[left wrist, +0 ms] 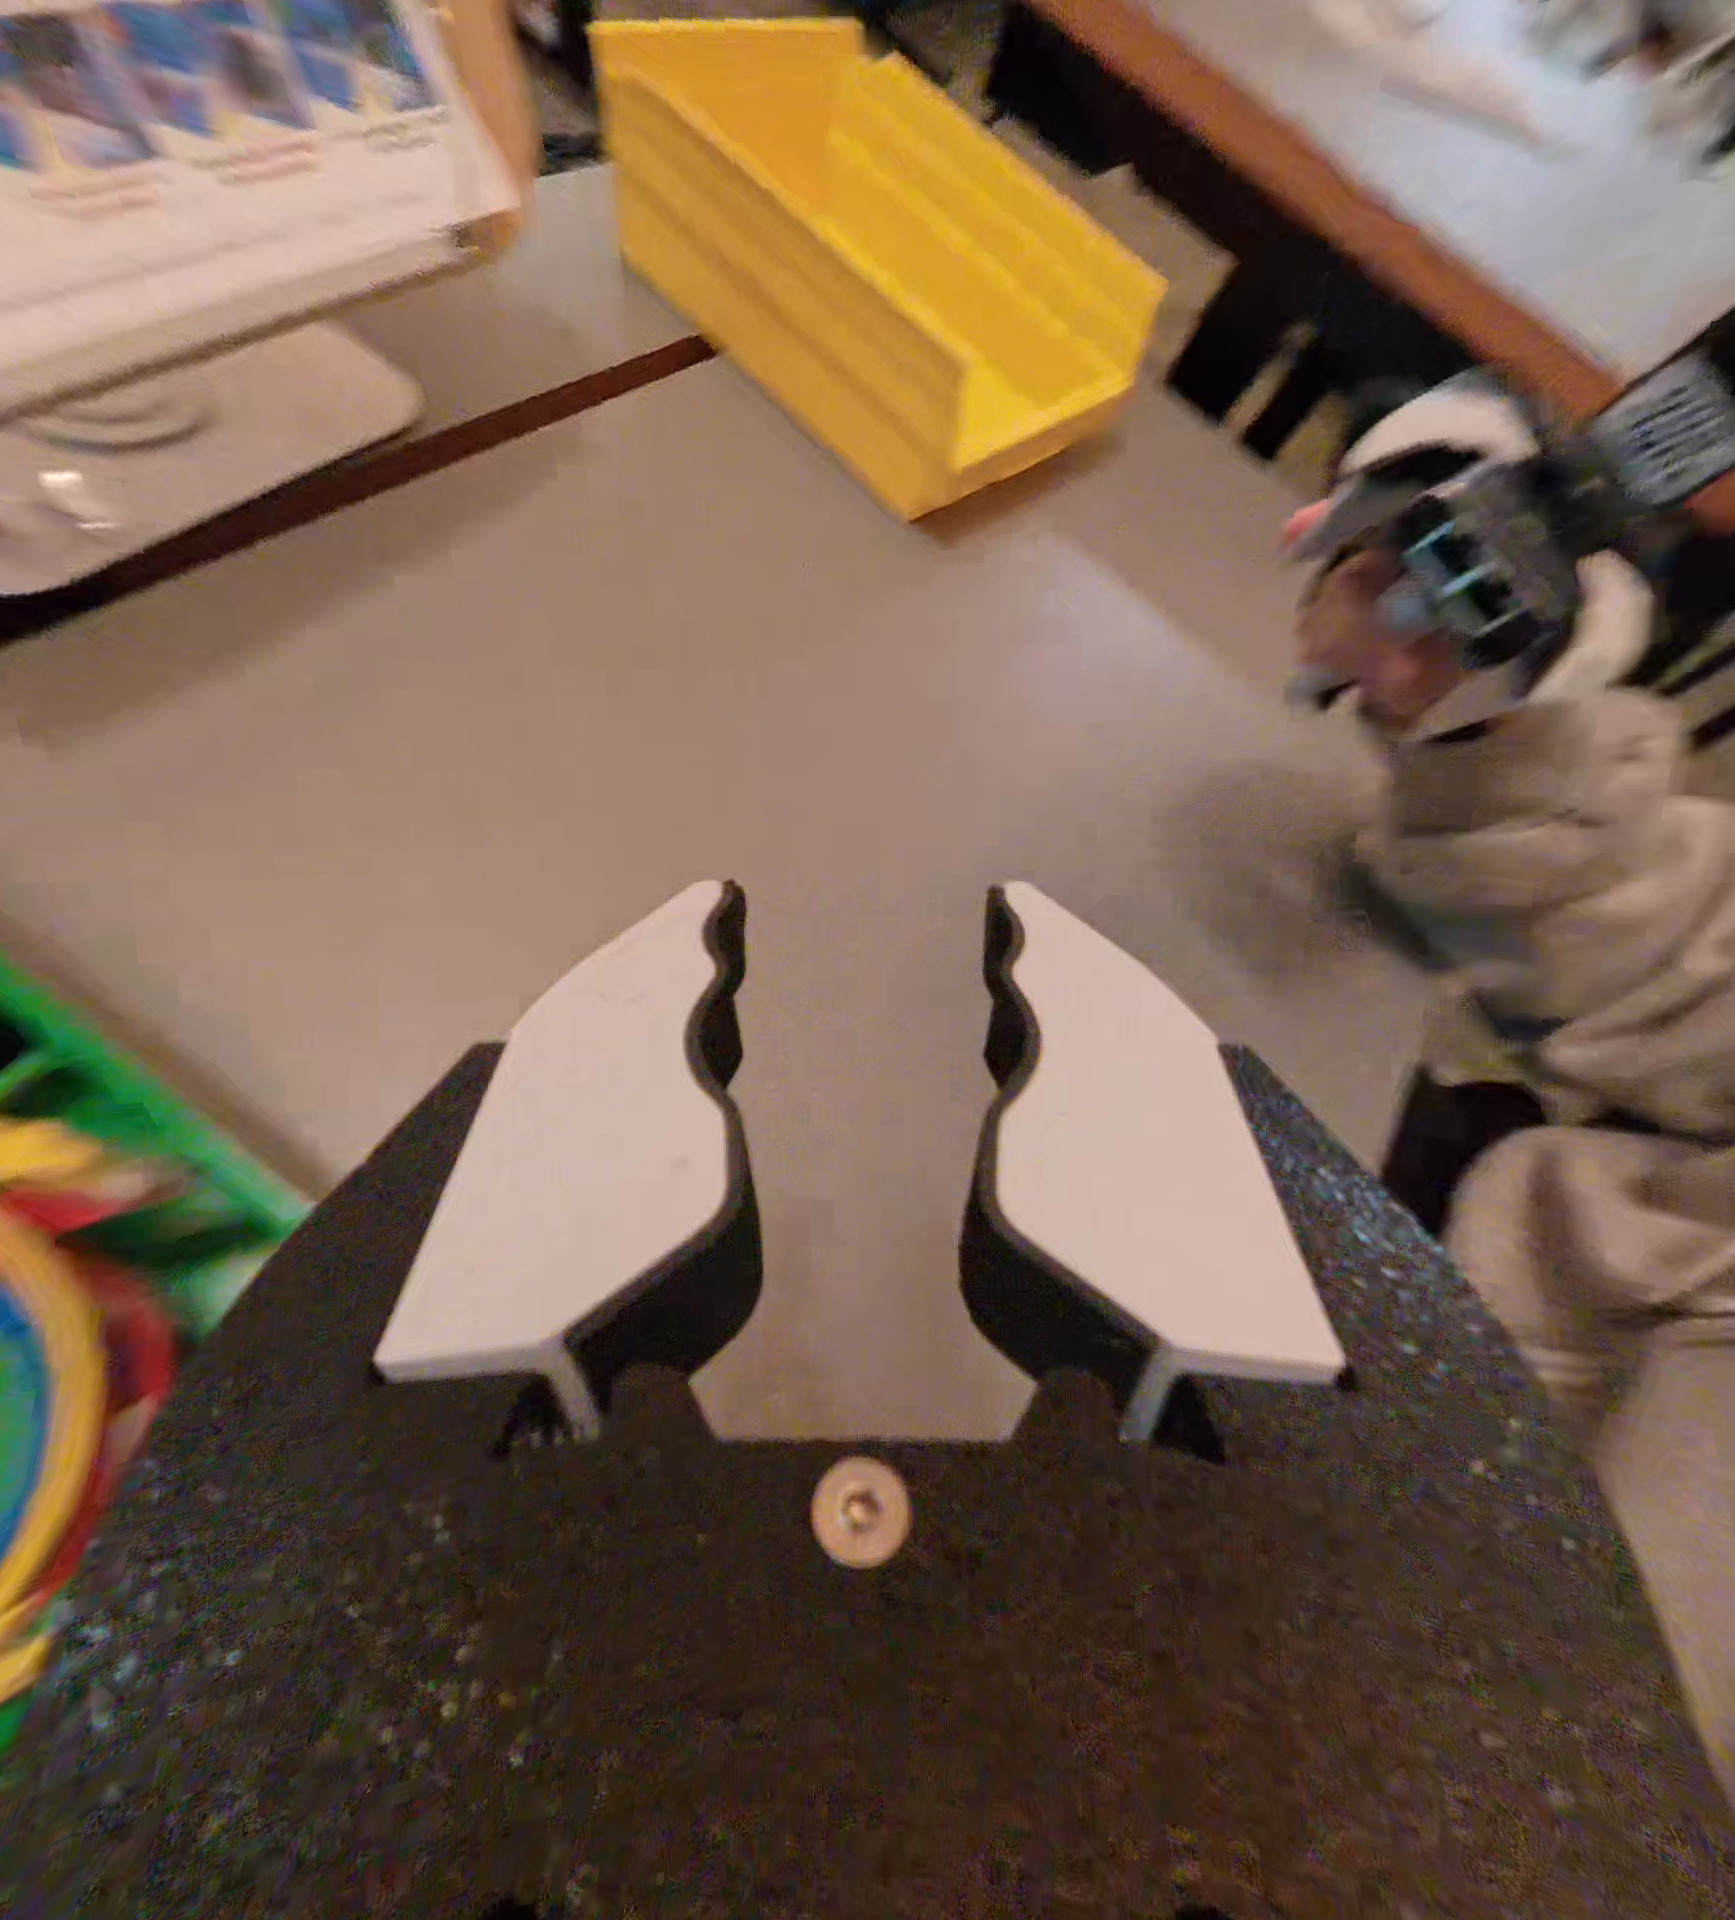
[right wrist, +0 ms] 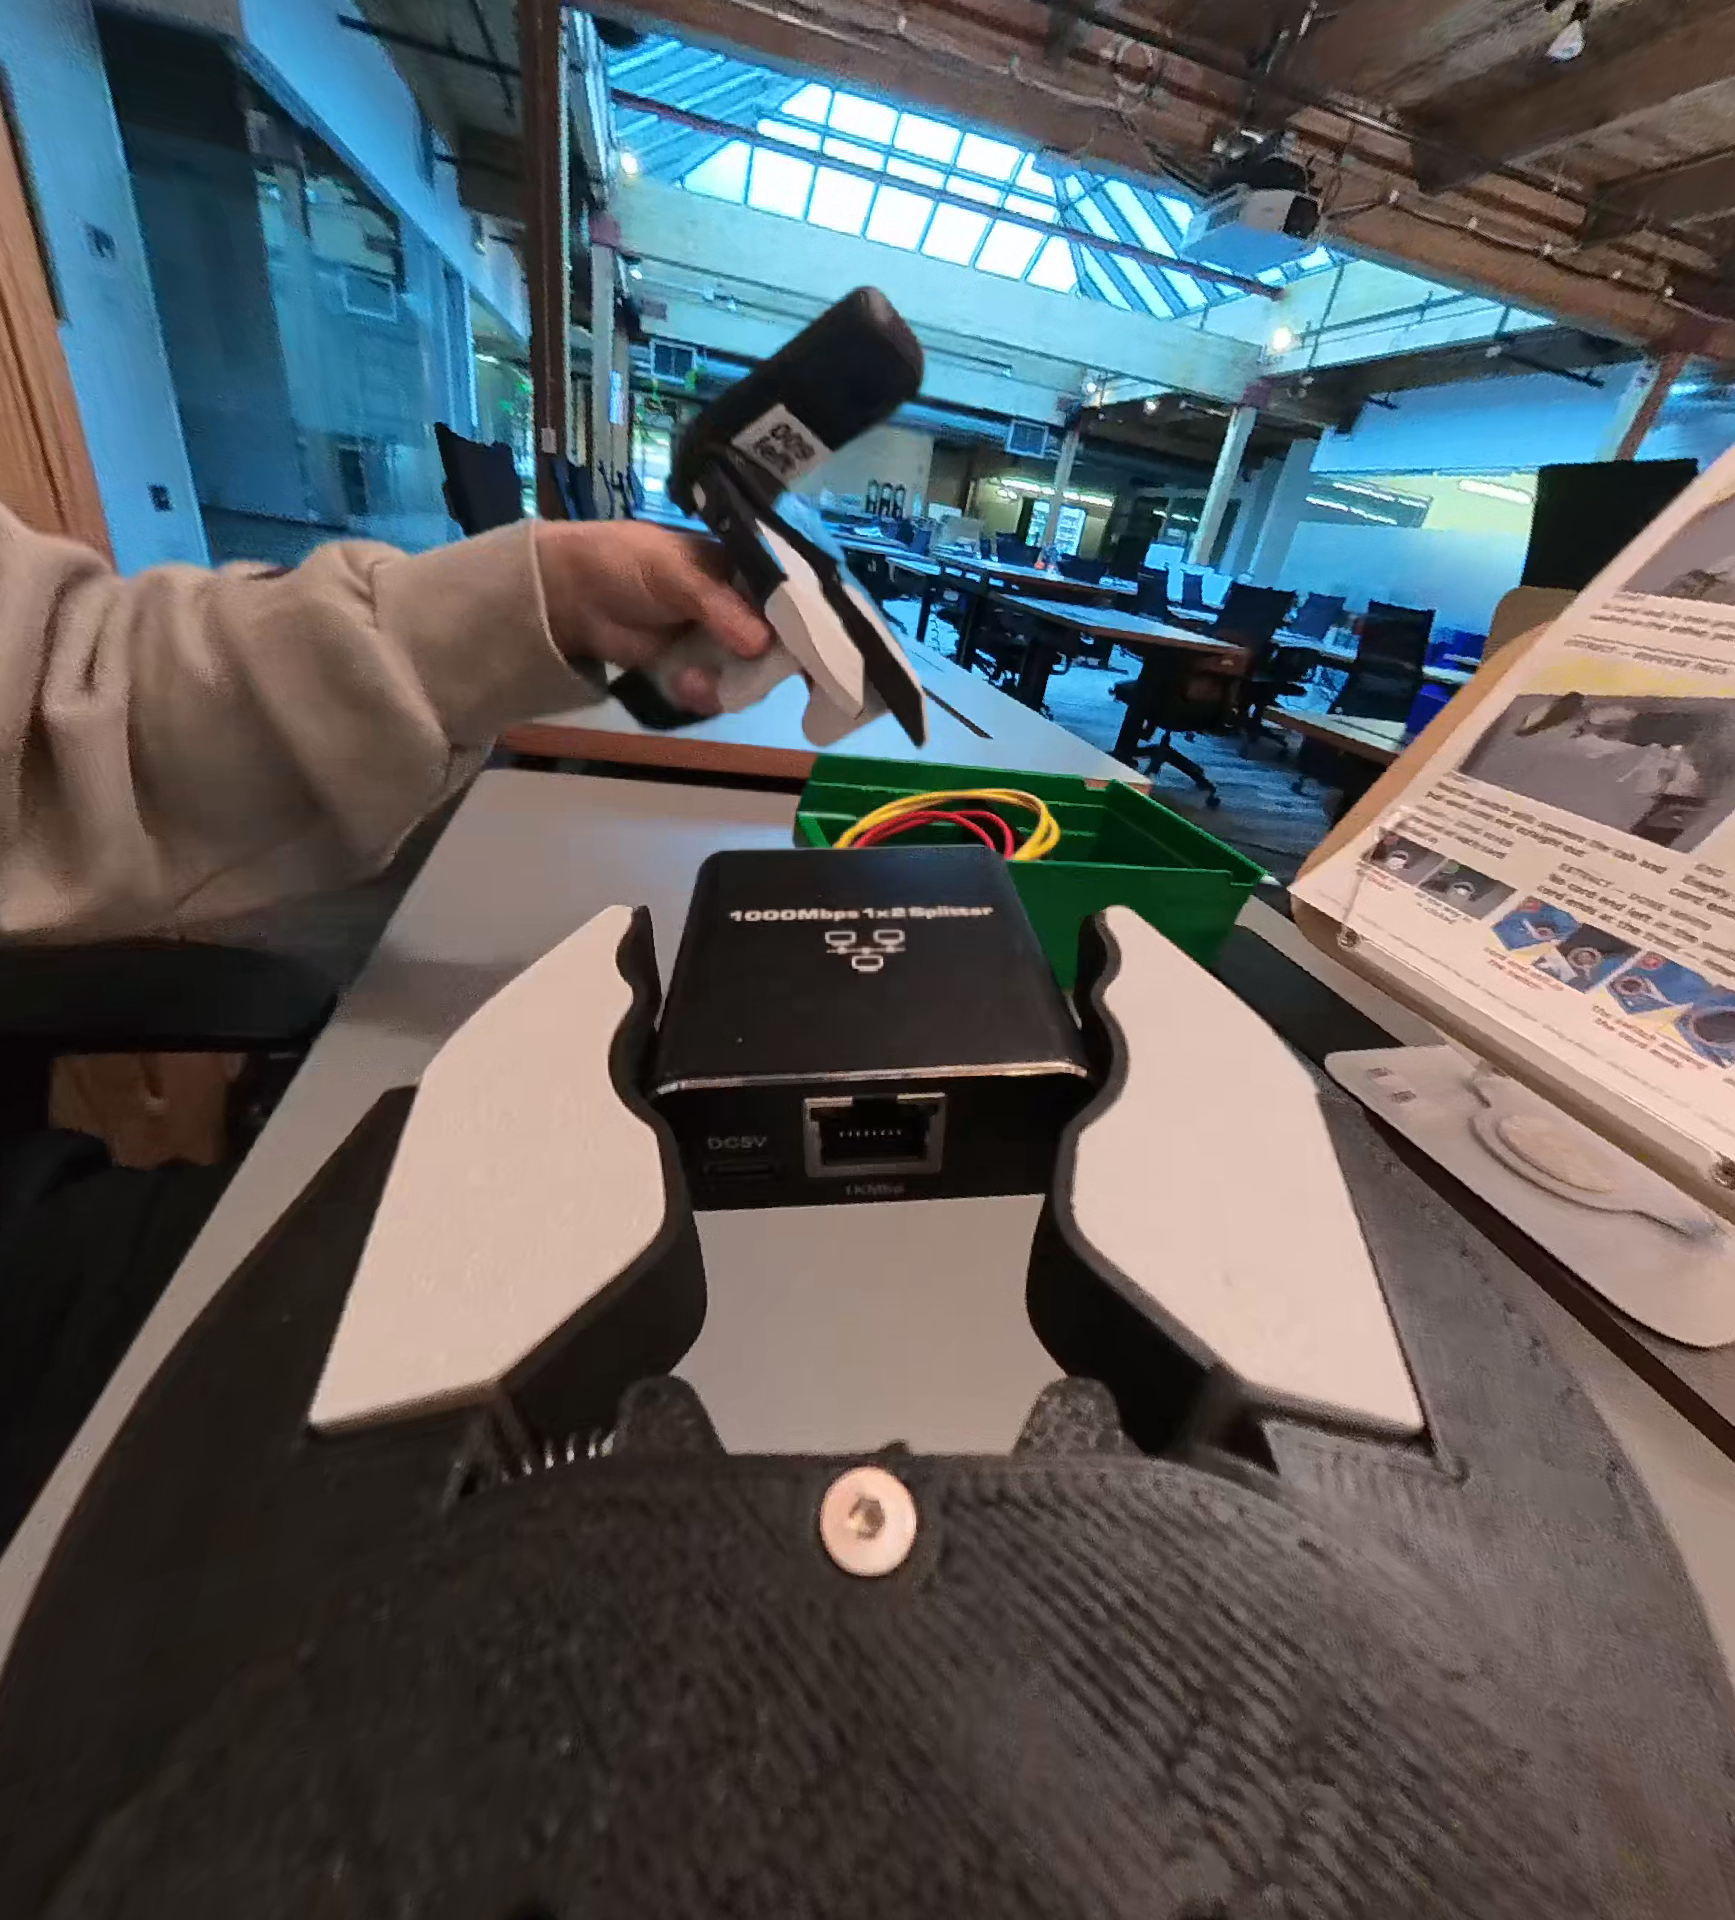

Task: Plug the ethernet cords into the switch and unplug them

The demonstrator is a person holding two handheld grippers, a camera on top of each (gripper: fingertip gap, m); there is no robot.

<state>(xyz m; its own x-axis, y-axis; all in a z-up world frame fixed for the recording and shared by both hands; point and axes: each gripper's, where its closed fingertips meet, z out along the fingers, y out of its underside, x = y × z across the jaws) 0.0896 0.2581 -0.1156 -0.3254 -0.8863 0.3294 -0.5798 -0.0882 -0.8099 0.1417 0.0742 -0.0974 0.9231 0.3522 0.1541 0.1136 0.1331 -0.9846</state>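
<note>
Right gripper (right wrist: pixel 868 1023): jaws clamped on the sides of the switch (right wrist: pixel 868 997), a small black box held low over the grey counter (right wrist: pixel 551 831); whether it touches the surface cannot be told. One network port and a smaller socket on its near face, both empty.

Left gripper (left wrist: pixel 863 904): jaws narrowly parted, nothing between them, only bare counter (left wrist: pixel 551 727) below. From the right wrist view it hangs raised in the person's hand (right wrist: pixel 634 603), tips angled down, well above the green bin (right wrist: pixel 1133 883).

Ethernet cords (right wrist: pixel 956 821): yellow and red loops lying coiled in the green bin, just behind the switch. In the left wrist view they show blurred at the lower left edge (left wrist: pixel 1 1382), with blue among them.

Around: yellow bin (left wrist: pixel 873 270) open and apart at the far side of the counter; a propped instruction sheet (right wrist: pixel 1611 831) on a white stand to the right of the switch, close beside the green bin. Beige sleeve (right wrist: pixel 219 707) crosses at the left.
</note>
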